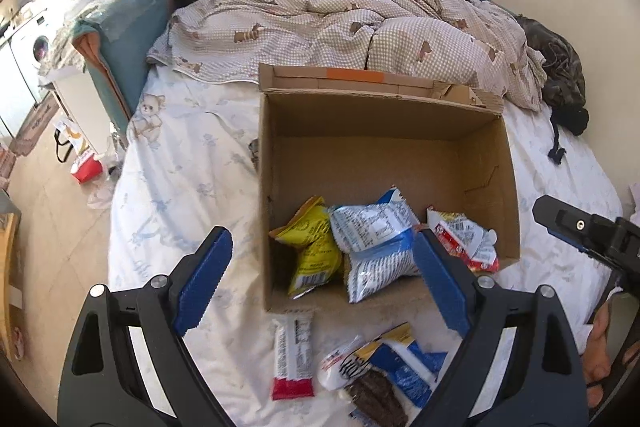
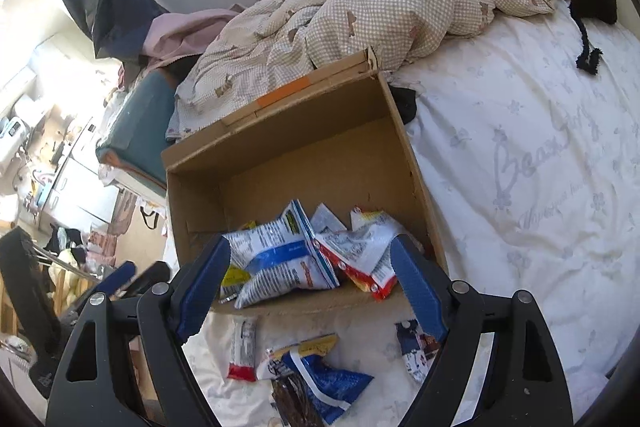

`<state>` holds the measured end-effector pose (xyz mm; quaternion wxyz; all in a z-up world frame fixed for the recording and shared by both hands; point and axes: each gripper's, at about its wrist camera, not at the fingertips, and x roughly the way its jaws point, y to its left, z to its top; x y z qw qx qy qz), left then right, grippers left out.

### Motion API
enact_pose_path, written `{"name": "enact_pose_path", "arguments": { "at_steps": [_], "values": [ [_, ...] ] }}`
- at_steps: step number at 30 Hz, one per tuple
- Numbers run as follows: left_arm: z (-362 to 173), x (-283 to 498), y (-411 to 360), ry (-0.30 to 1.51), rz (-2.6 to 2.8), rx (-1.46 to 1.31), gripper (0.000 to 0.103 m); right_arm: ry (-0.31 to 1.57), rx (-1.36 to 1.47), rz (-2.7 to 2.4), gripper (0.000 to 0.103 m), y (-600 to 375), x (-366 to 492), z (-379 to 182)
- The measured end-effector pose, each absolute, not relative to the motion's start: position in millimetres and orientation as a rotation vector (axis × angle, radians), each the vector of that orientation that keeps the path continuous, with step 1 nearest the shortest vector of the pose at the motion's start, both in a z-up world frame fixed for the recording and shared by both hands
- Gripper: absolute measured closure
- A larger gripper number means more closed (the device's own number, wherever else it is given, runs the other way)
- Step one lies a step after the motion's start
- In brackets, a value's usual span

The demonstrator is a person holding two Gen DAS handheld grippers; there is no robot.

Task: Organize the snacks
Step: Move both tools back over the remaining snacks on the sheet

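Cardboard box (image 1: 384, 163) on the bed sheet (image 1: 188, 187) holds three packets. Remaining snacks lie just outside its near wall: red-ended bar (image 1: 292, 359), long axis toward the box, beside a blue packet (image 1: 404, 367). Left gripper (image 1: 320, 283) and right gripper (image 2: 312, 287) hover above, jaws apart, empty; left nearer the bar. Cluttered bedroom

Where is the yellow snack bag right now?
The yellow bag lies inside the cardboard box, in its near left corner in the left wrist view, right beside the blue-and-white bag.
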<state>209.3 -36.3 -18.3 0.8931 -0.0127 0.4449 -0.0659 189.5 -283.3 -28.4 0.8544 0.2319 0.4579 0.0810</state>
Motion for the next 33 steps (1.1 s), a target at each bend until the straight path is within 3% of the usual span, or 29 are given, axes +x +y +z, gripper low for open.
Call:
{"name": "enact_pose_path", "arguments": {
  "at_steps": [15, 28, 29, 33],
  "values": [
    [-27, 153, -18, 1.002, -0.102, -0.023, 0.013, 1.077, 0.488, 0.189, 0.018, -278, 146, -43],
    [-52, 129, 18, 1.158, 0.016, -0.155, 0.013, 1.318, 0.463, 0.273, 0.018, -241, 108, -90],
    [-54, 128, 20, 1.167, 0.020, -0.169, 0.013, 1.338, 0.439, 0.280, 0.019, -236, 108, -95],
    [-61, 129, 23, 1.200, 0.035, -0.193, 0.013, 1.458, 0.447, 0.409, 0.040, -213, 107, -131]
  ]
}}
